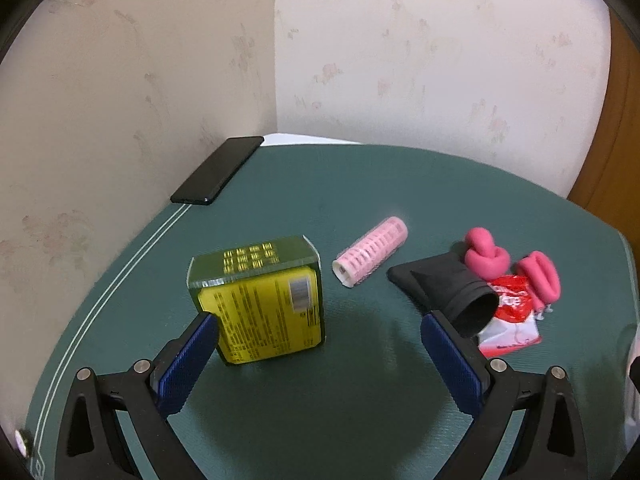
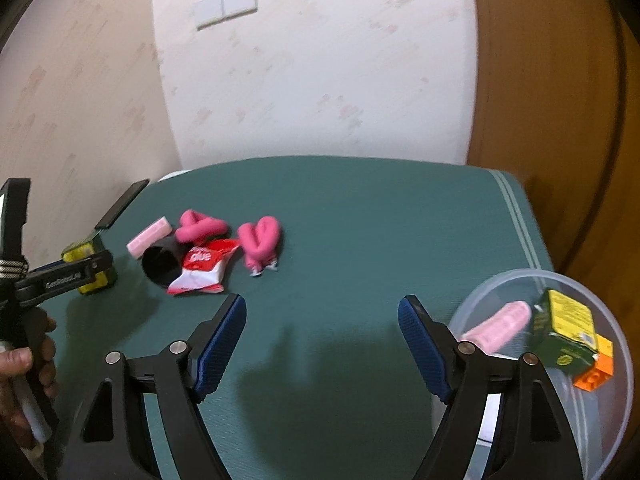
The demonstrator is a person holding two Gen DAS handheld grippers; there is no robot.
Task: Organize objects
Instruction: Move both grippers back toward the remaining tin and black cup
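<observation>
My left gripper (image 1: 318, 330) has its fingers spread, empty, one pad just beside the green-and-yellow cardboard box (image 1: 260, 300) lying on the green table (image 1: 340, 400). I judge it light and stiff; I'd take it across the flat side faces. My right gripper (image 2: 320, 334) is open and empty too. Farther off lie a pink ribbed hair roller (image 1: 370, 252) and a black funnel-shaped nozzle (image 1: 448, 288). Only the right view shows the clear plastic bowl (image 2: 616, 420).

Black phone (image 1: 216, 170) by wall; light switches (image 2: 226, 5) above.
</observation>
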